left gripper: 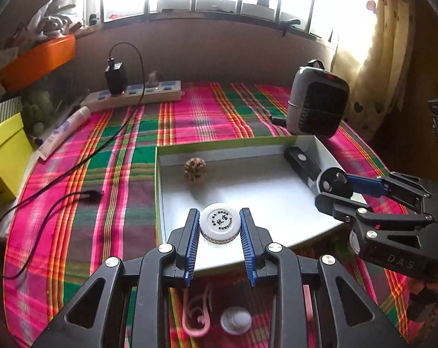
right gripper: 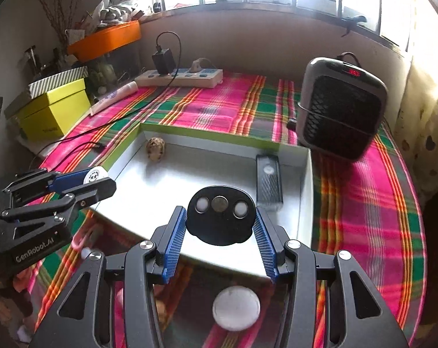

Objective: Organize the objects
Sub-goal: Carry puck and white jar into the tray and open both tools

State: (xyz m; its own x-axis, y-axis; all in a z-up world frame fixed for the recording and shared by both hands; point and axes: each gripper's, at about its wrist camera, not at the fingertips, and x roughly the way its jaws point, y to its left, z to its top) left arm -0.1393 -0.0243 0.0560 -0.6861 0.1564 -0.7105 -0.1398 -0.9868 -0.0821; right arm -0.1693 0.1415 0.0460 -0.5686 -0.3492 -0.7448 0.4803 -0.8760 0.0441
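My left gripper (left gripper: 219, 226) pinching white-capped jar (left gripper: 218, 222) over tray (left gripper: 277, 194), right gripper (right gripper: 220, 226) clamping black disc (right gripper: 220, 216), only my right view showing yellow box (right gripper: 55, 113) whole

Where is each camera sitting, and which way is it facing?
Left wrist: on the left gripper, looking forward over the white-capped jar it grips; right gripper shows at right.
Right wrist: on the right gripper, gripping a black disc; left gripper at left.
Shared: tray, heater, walnut.
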